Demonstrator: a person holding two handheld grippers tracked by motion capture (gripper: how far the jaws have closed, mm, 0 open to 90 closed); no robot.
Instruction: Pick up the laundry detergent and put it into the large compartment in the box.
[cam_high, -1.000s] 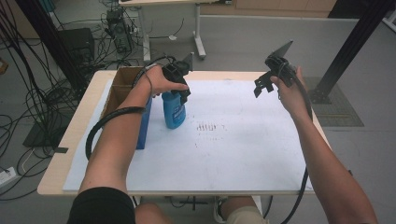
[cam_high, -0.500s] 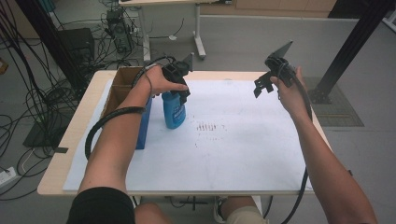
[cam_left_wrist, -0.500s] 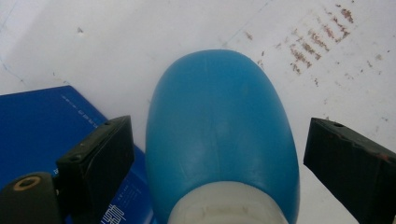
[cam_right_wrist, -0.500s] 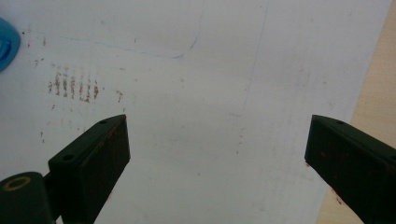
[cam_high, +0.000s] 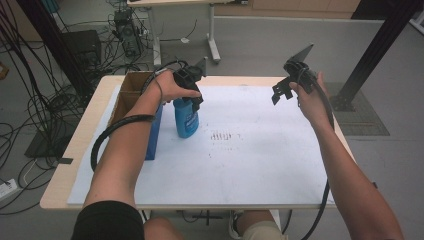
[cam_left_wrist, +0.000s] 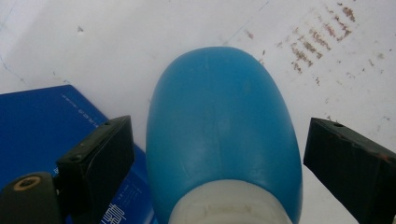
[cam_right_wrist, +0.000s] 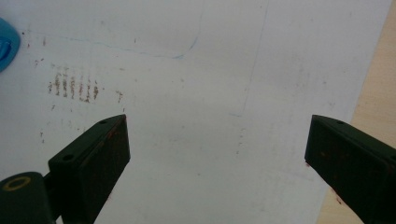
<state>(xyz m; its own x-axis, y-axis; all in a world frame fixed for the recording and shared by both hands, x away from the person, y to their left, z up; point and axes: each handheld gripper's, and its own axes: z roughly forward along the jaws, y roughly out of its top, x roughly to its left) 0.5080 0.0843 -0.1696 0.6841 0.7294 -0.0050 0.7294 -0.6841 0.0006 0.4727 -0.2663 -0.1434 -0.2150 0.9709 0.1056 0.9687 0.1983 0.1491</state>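
High view. A blue bottle (cam_high: 185, 118) stands upright on the white sheet (cam_high: 260, 160) covering the table (cam_high: 90, 137), at its far left part. The left gripper (cam_high: 196, 98) sits directly over the bottle's top. Just left of the bottle stands a blue box (cam_high: 154, 132), with an open cardboard box (cam_high: 131, 90) beyond it at the table's left edge. The right gripper (cam_high: 280, 91) is held up in the air over the far right of the sheet, well apart from the bottle. A patch of brown marks (cam_high: 223, 135) lies on the sheet right of the bottle.

Left gripper view. Looking down the bottle (cam_left_wrist: 223, 135), the white neck (cam_left_wrist: 231, 205) sits between the two jaws, which stand wide open with a gap on each side; nothing is gripped. The blue box (cam_left_wrist: 42, 121) lies just behind the left-hand jaw. Judged step: closing on the neck. To do it well, keep the neck centred, lower slightly if needed, and close evenly so the bottle is not tipped; the left-hand jaw has little room beside the box.

Right gripper view. The jaws stand wide open and empty above bare sheet (cam_right_wrist: 215, 93), with the brown marks (cam_right_wrist: 72, 86) and an edge of the bottle (cam_right_wrist: 7, 49) at far left, and the table's wood (cam_right_wrist: 373, 93) at right.
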